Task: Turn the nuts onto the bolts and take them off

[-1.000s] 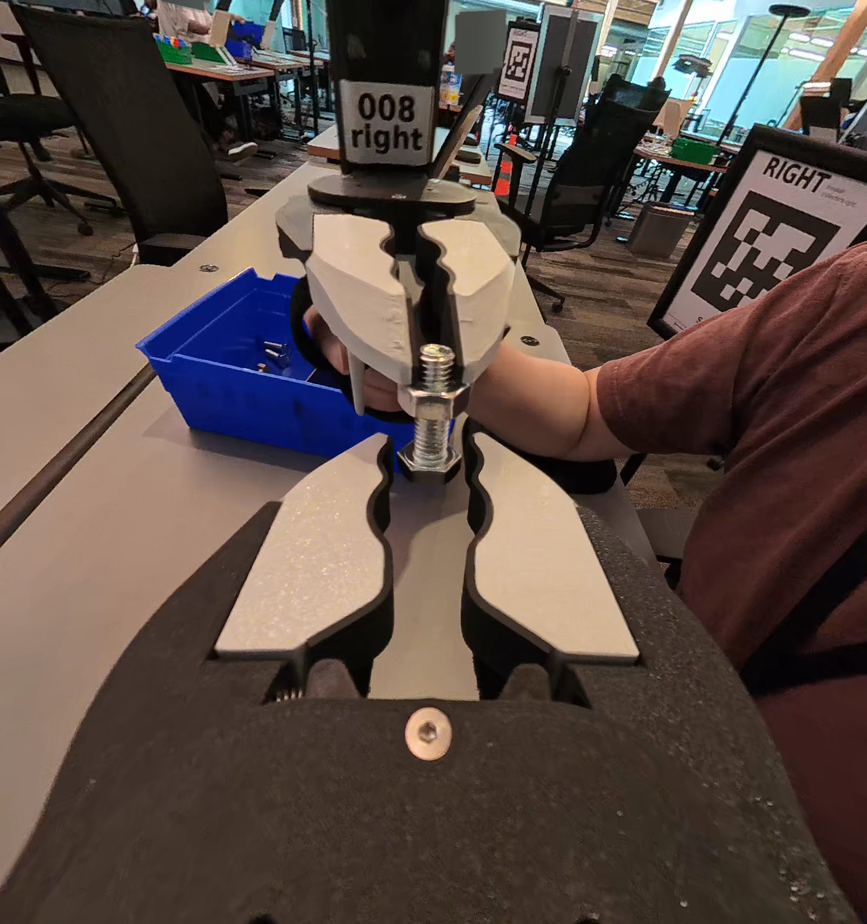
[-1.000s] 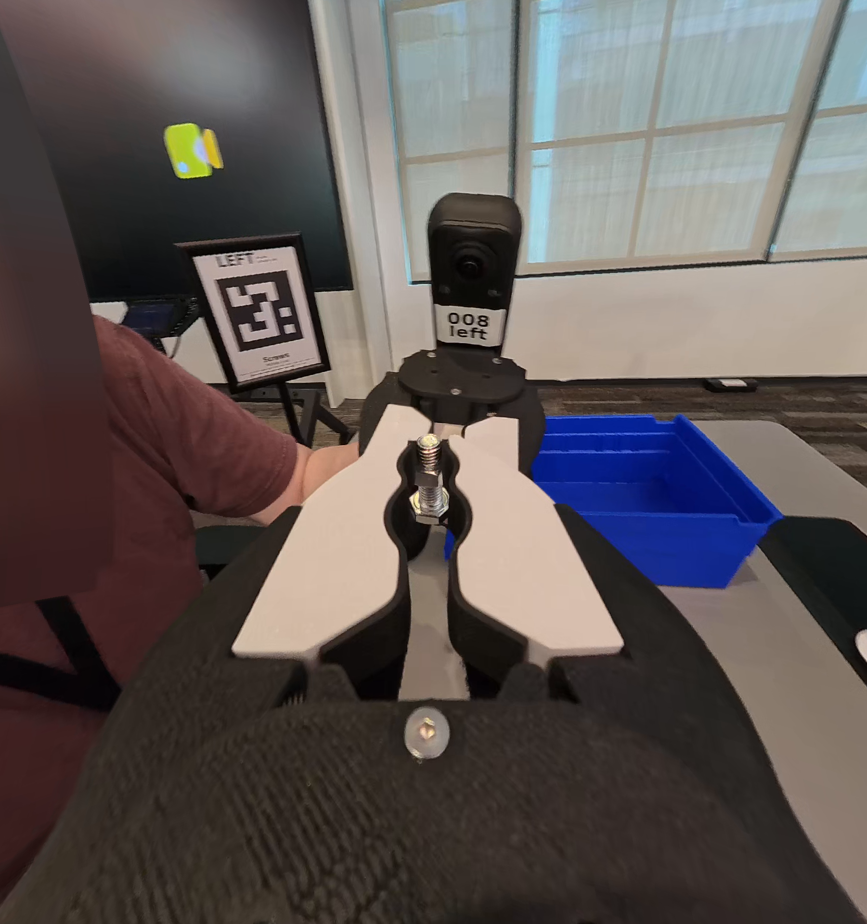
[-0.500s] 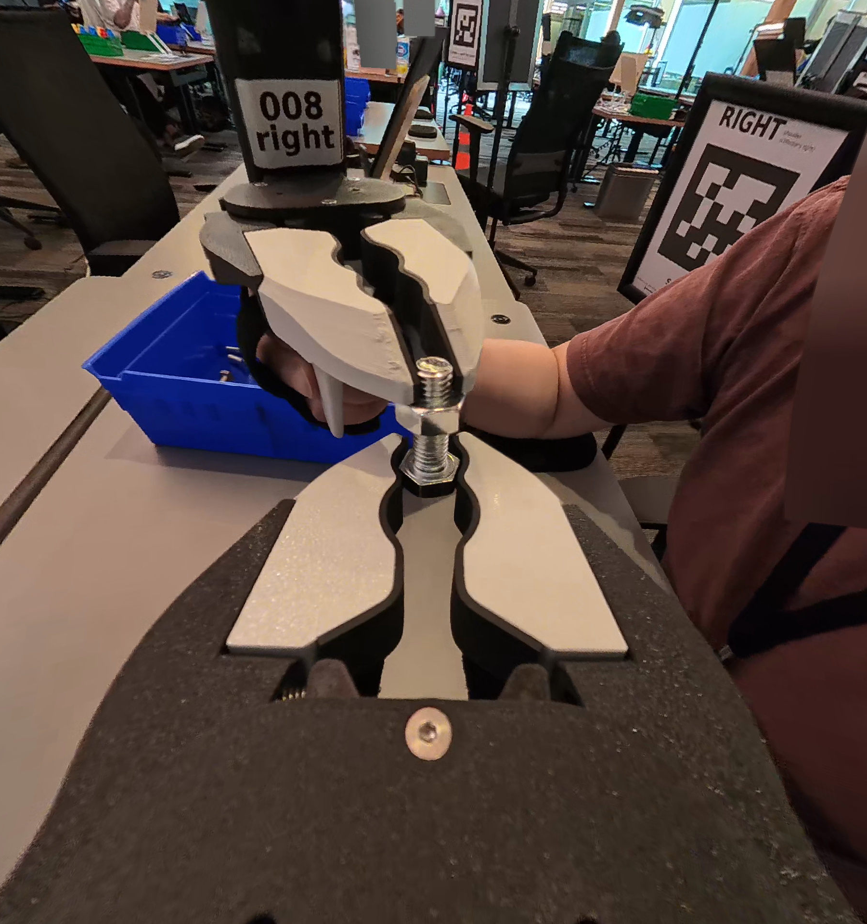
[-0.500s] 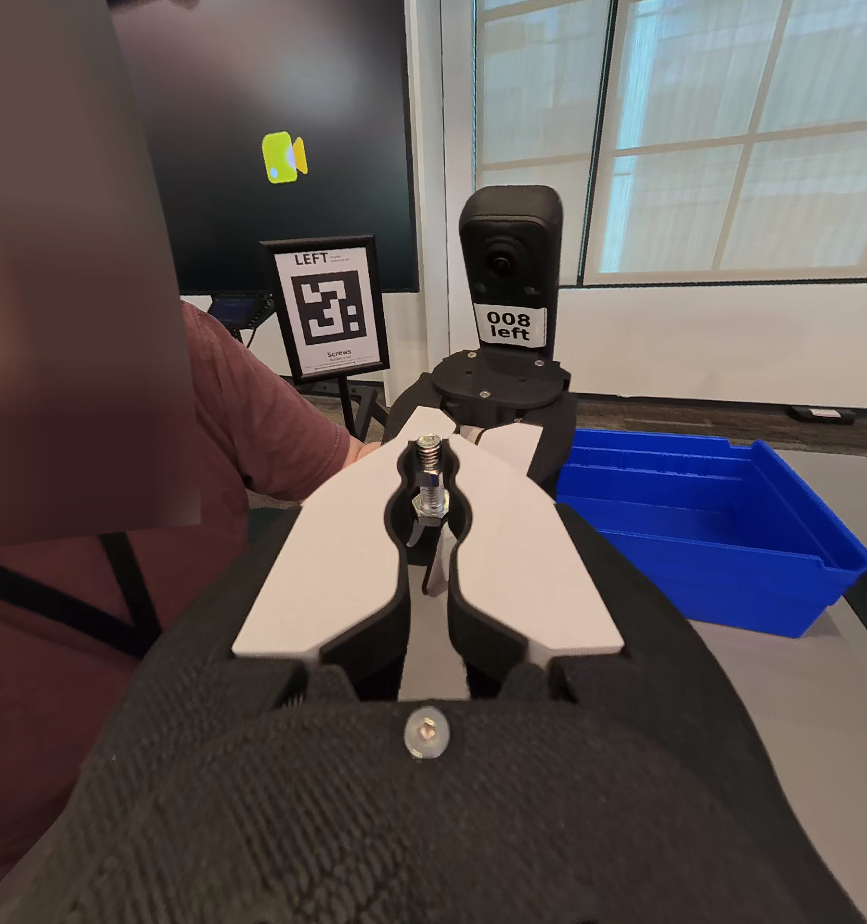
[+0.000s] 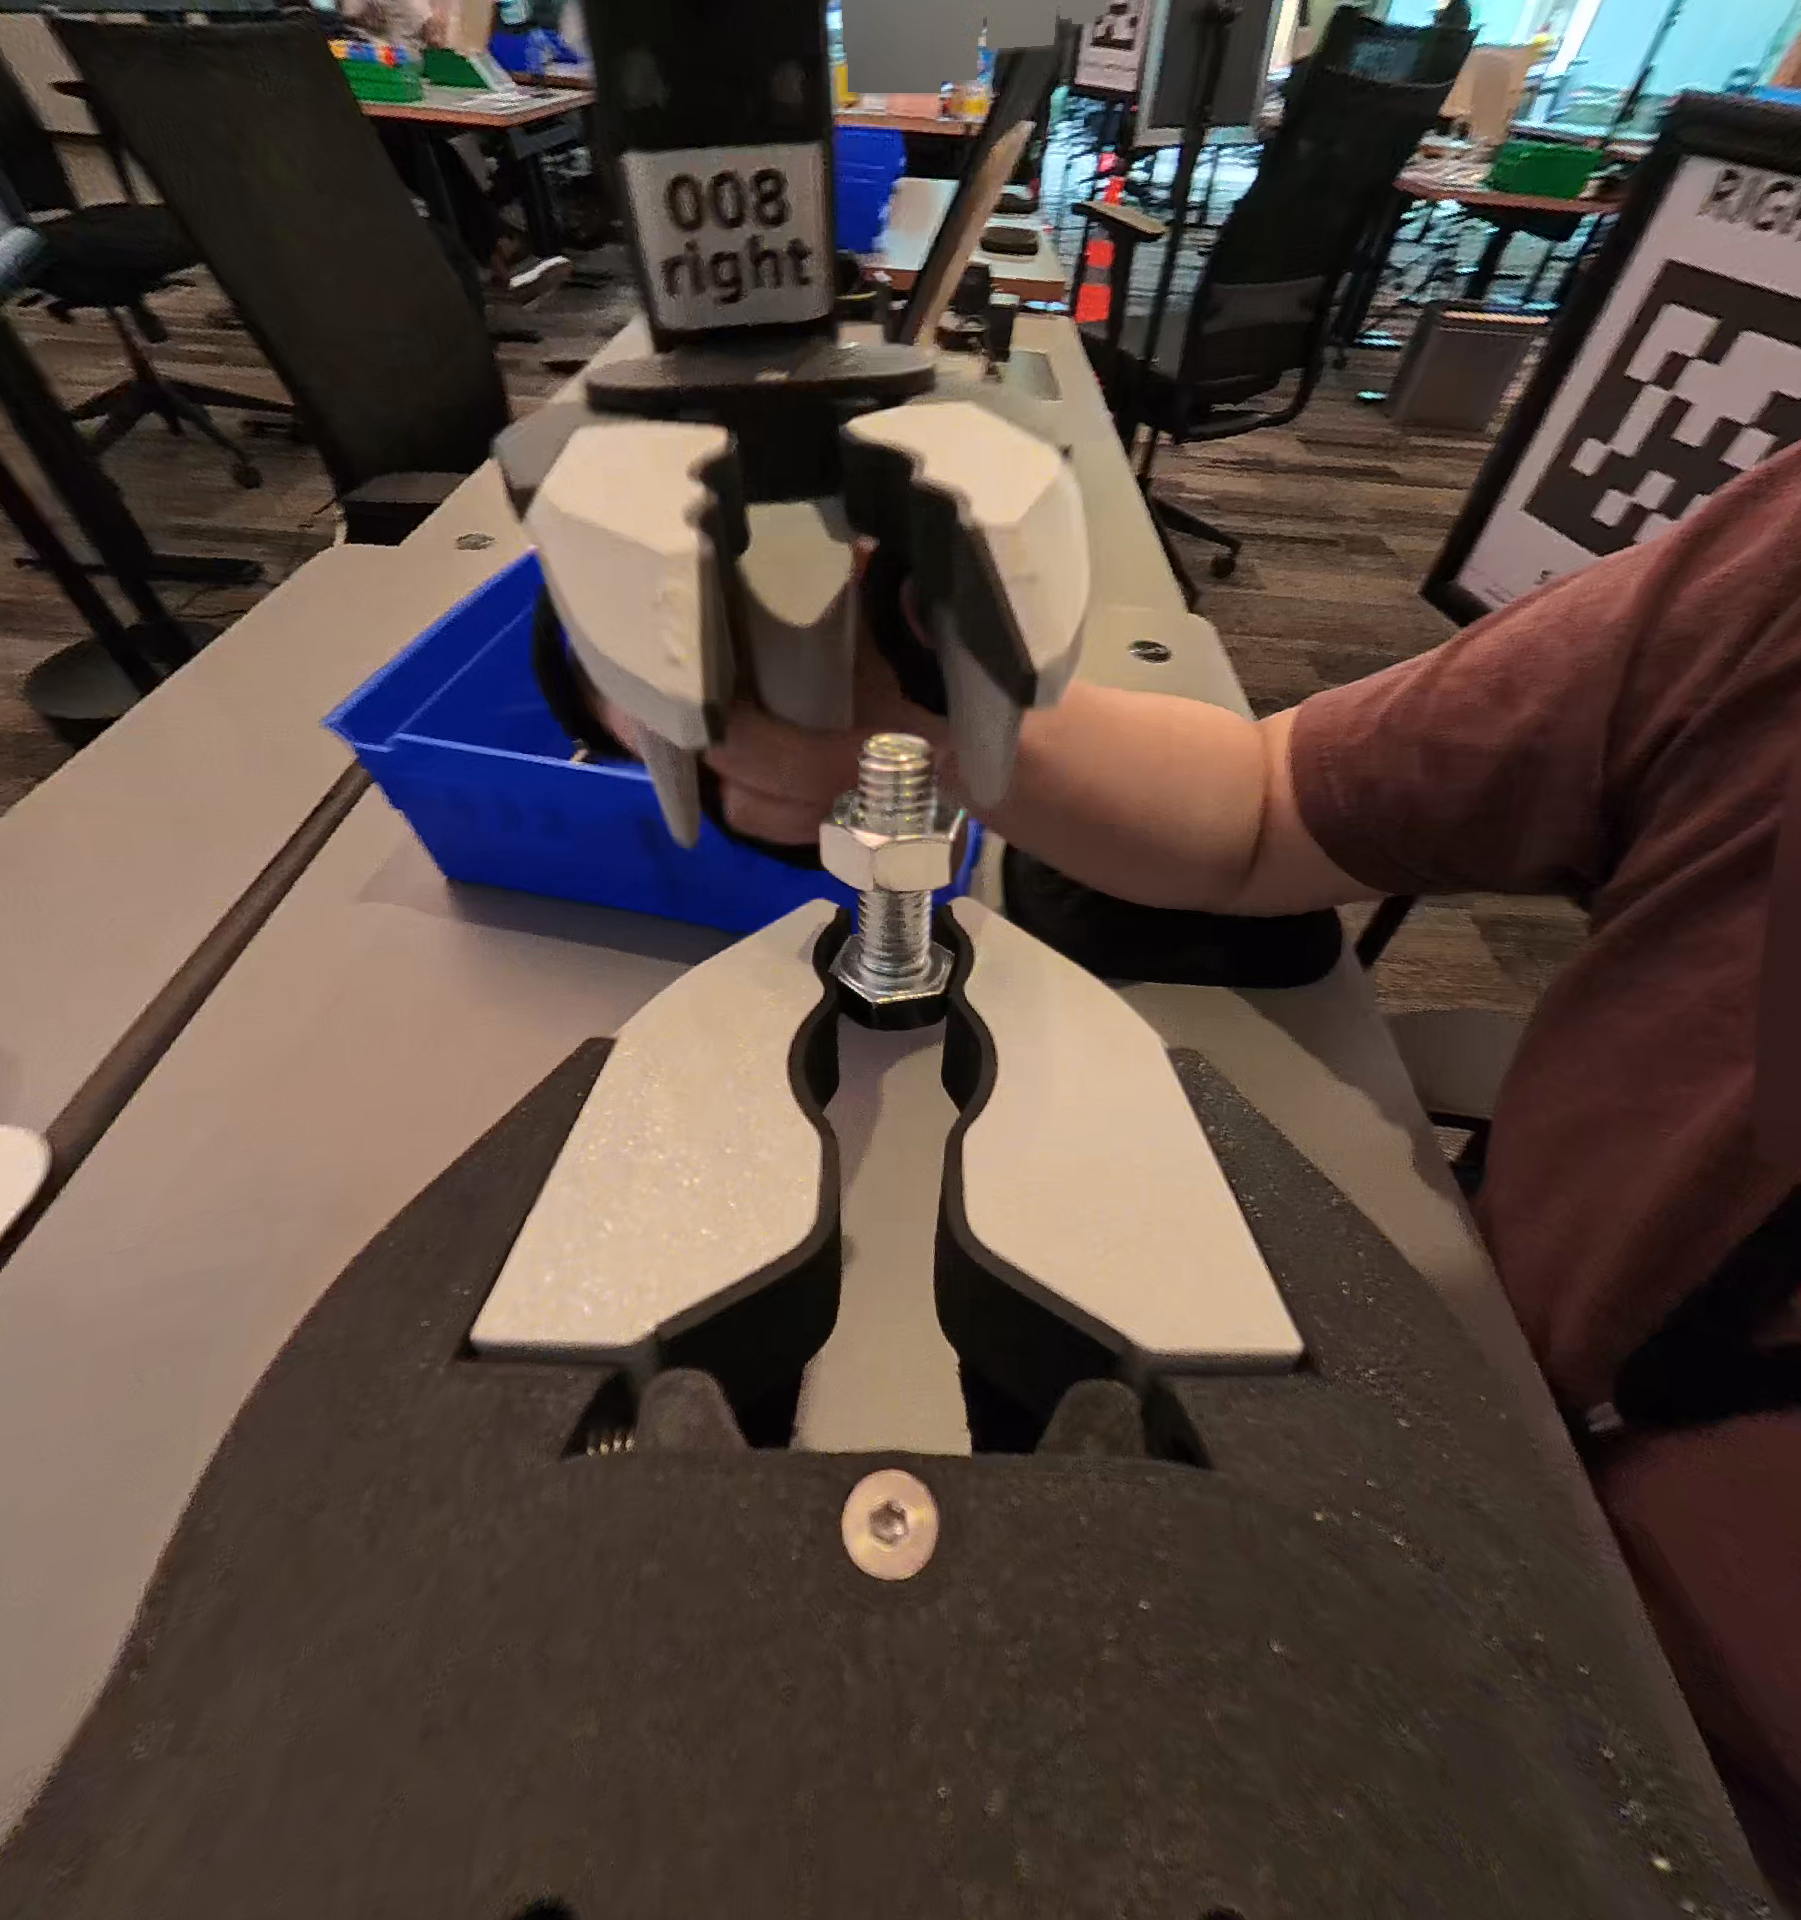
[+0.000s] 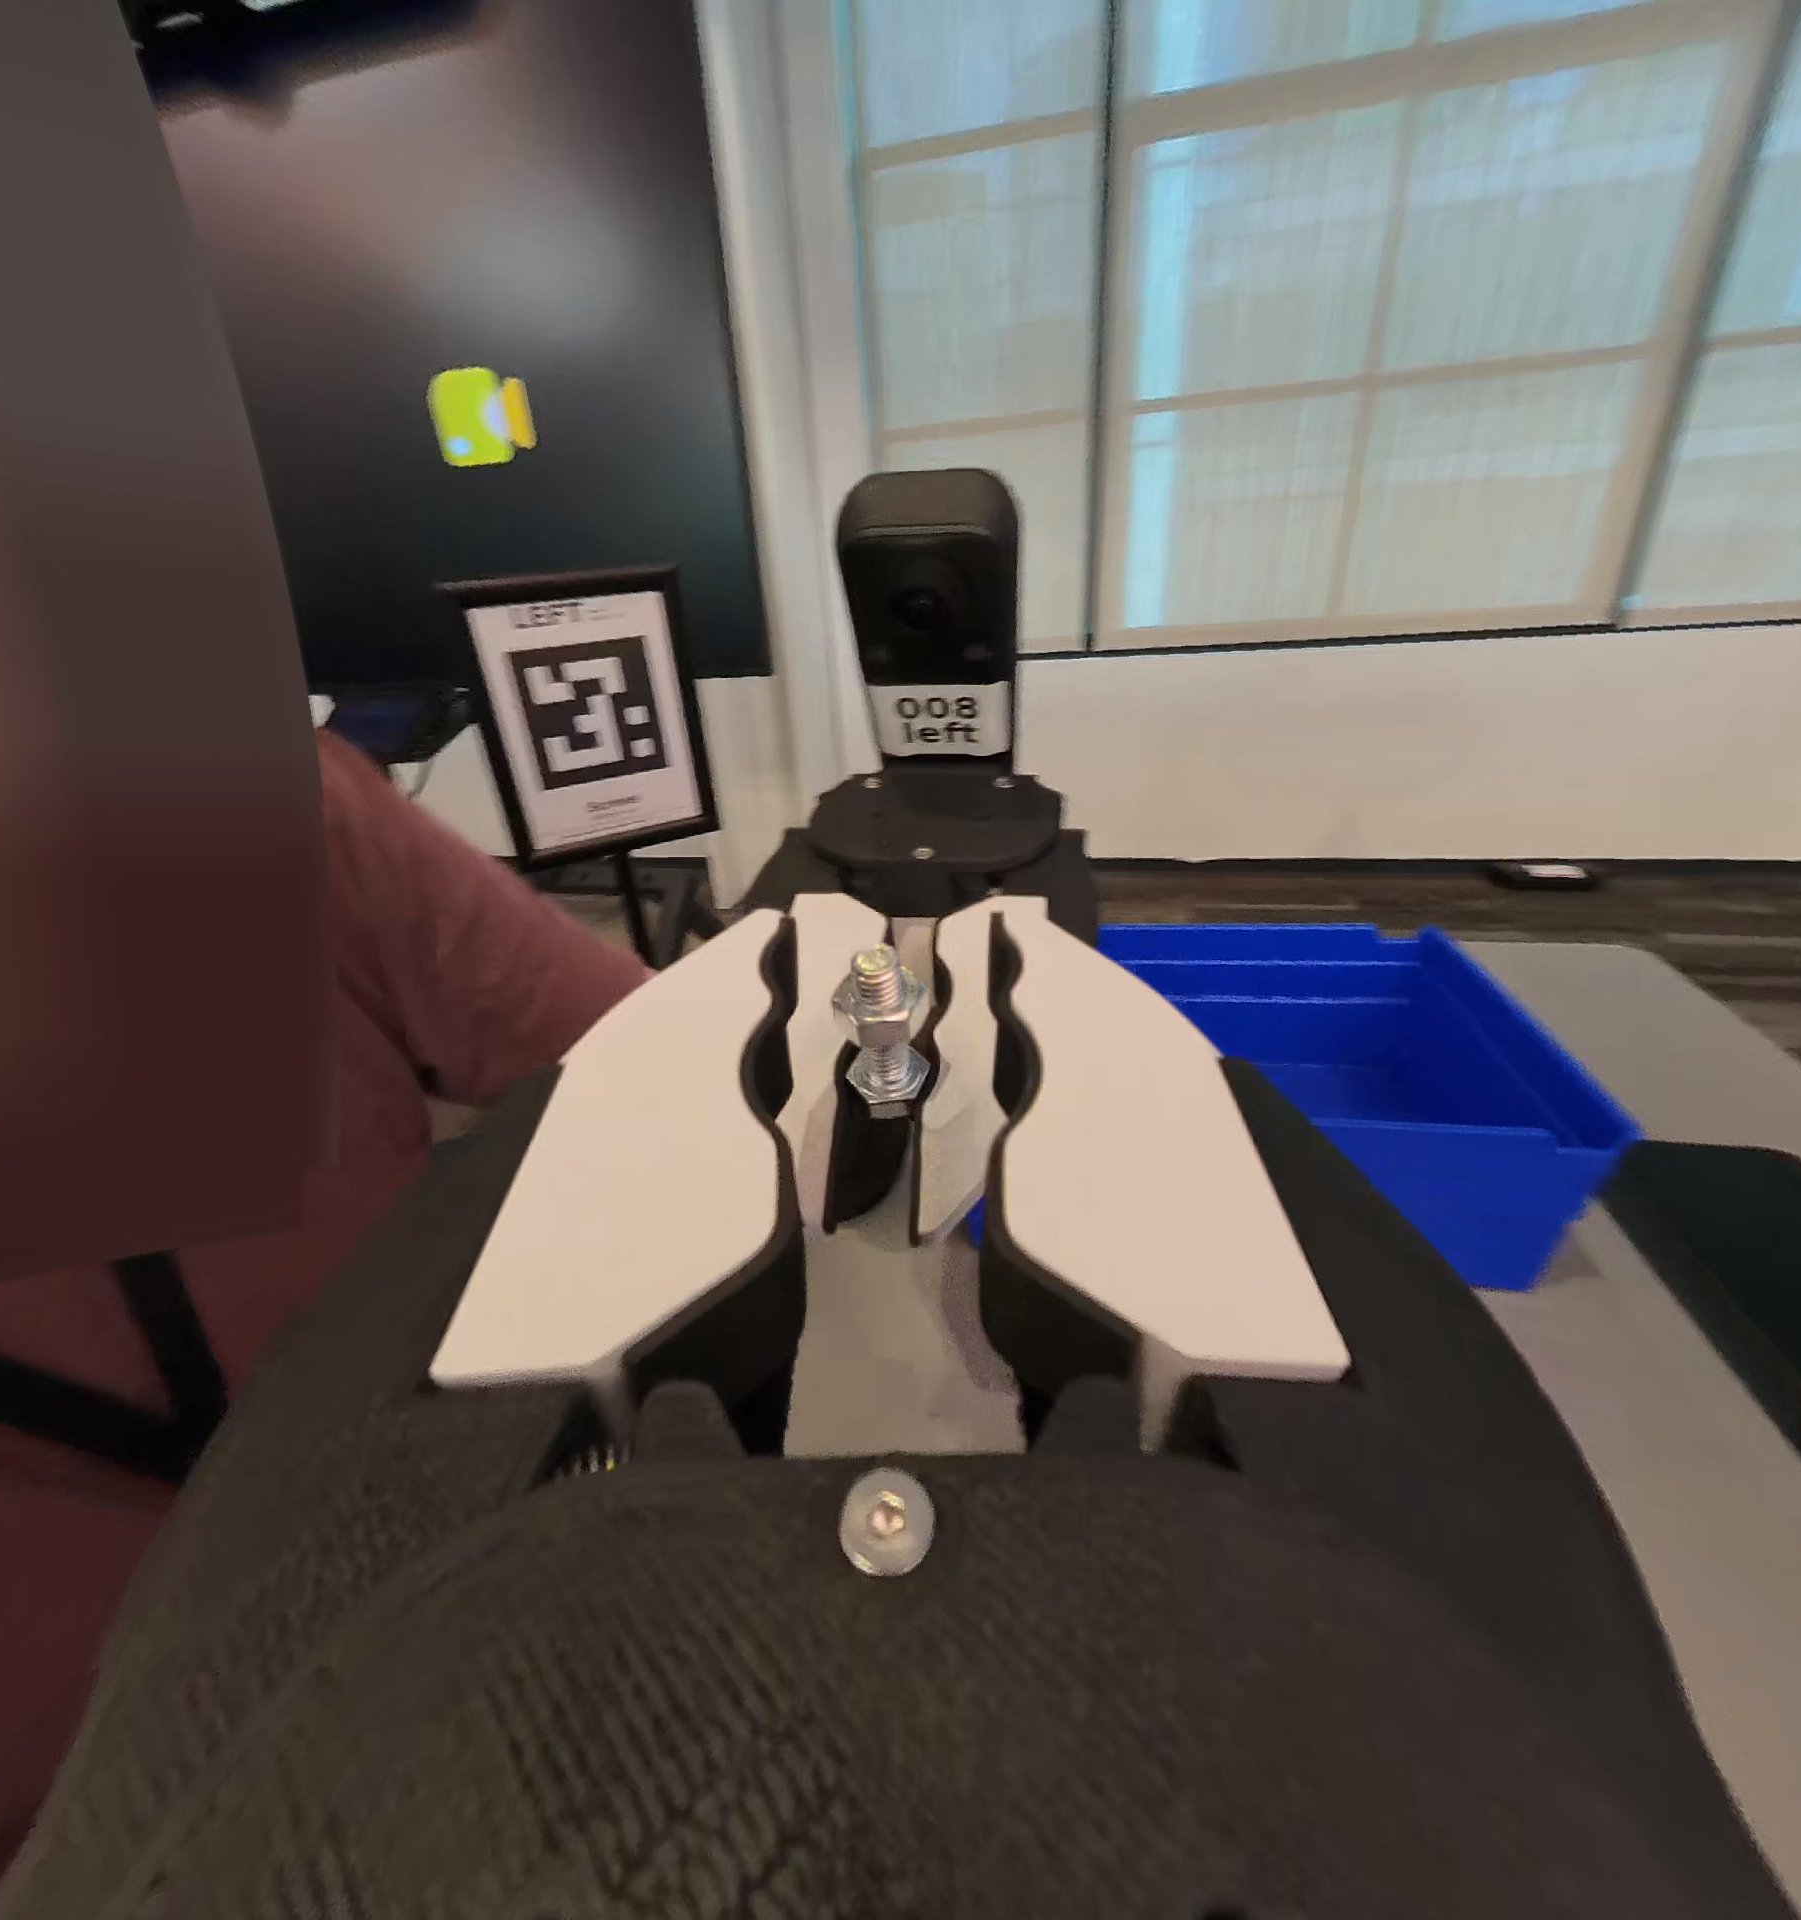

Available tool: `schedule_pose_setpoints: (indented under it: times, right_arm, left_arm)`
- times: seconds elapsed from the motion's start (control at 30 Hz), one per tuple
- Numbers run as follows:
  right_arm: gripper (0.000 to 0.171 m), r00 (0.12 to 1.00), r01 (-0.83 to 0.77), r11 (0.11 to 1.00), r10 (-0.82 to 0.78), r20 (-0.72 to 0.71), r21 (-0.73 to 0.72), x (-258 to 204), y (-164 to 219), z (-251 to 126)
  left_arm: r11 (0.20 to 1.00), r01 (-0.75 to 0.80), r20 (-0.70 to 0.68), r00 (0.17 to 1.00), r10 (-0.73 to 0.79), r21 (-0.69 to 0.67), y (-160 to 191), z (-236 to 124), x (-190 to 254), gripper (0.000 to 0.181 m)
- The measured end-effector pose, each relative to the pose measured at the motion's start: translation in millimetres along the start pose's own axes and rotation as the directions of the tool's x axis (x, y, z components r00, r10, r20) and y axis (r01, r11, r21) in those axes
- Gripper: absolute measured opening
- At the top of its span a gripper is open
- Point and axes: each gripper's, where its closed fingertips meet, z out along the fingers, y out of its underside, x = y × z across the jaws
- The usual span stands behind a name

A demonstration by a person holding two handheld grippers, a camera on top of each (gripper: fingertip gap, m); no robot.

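between the tips of the left gripper, a silver threaded steel bolt stands upright over the grey worktop, its hex head pinched in the notch of that gripper's closed fingers. a silver hex nut sits on the bolt's thread, a little below the free top end and well clear of the head.

the right gripper hangs just beyond and above the bolt, facing the left one. its grey fingers are spread apart and hold nothing; in the right wrist view the bolt shows in the open gap between them, with neither finger touching the nut. so the nut lies just ahead of and slightly below the right fingers, and the bolt's long axis runs vertically, across the line of both grippers. the right gripper is the free one, and looks set to close on the nut's flats and turn it, though which way cannot be told.

a blue plastic bin sits on the worktop behind the bolt, on its left in the left wrist view, with small metal parts barely visible inside.

each gripper's camera post carries a white label with printed characters. a framed black-and-white marker sign stands behind the bolt in each view.
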Motion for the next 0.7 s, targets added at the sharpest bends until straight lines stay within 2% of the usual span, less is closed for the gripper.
schedule_pose_setpoints:
  times: [0.1, 0.23, 0.43, 0.6, 0.7]
  right_arm:
    - [0.039, 0.992, 0.050, 0.998, -0.053, -0.117, -0.028, 13.9, -1.0, -5.5]
    - [0.039, 0.988, 0.062, 0.994, -0.074, -0.138, -0.092, 15.2, 8.6, 0.1]
    - [0.036, 0.993, 0.010, 0.996, -0.019, -0.117, -0.084, 15.7, 14.4, 5.8]
    - [0.030, 0.994, -0.033, 0.999, 0.029, -0.106, -0.036, 20.8, 6.0, -8.7]
    - [0.031, 0.999, -0.048, 0.998, 0.048, -0.009, -0.027, 2.7, 3.9, 0.0]
  left_arm:
    - [1.000, -0.001, 0.099, 0.995, 0.001, 0.000, 0.1, -4.5, -14.9, 0.015]
    - [0.999, 0.012, 0.129, 0.991, -0.016, 0.030, -3.2, -7.0, -19.6, 0.015]
    - [0.999, 0.003, 0.124, 0.992, -0.007, 0.032, -4.6, -4.7, -15.7, 0.015]
    - [0.997, 0.034, 0.051, 0.998, -0.037, 0.068, -11.5, -7.1, -6.3, 0.015]
    - [0.998, 0.030, 0.066, 0.997, -0.033, 0.054, -9.2, -7.2, -8.5, 0.015]
